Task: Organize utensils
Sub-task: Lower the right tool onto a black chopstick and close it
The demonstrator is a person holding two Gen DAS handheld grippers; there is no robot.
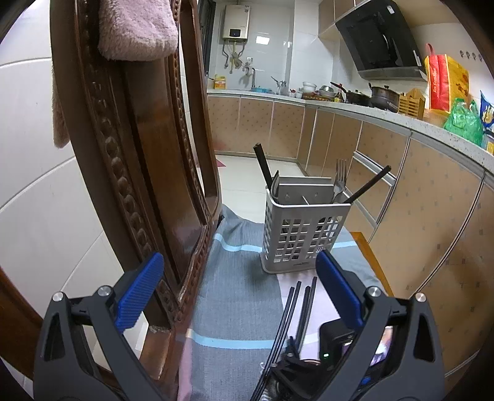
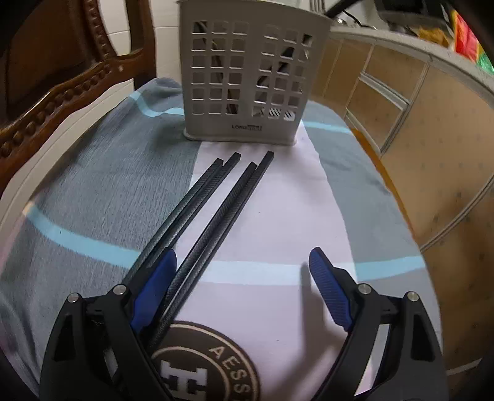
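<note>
A grey slotted utensil holder (image 1: pixel 304 228) stands on a striped cloth and holds a fork (image 1: pixel 339 179) and dark chopsticks (image 1: pixel 367 185); it also shows in the right wrist view (image 2: pixel 247 80). Several black chopsticks (image 2: pixel 216 209) lie on the cloth in front of it, also seen in the left wrist view (image 1: pixel 296 311). My right gripper (image 2: pixel 244 277) is open low over the cloth, its left finger (image 2: pixel 154 287) resting between the chopstick pairs. My left gripper (image 1: pixel 237 293) is open and empty, held higher behind the right gripper.
A carved wooden chair back (image 1: pixel 148 154) with a pink towel (image 1: pixel 136 27) stands at the left. The striped cloth (image 2: pixel 92 197) covers the seat. Kitchen cabinets (image 1: pixel 416 191) and a cluttered counter (image 1: pixel 370 105) run along the right.
</note>
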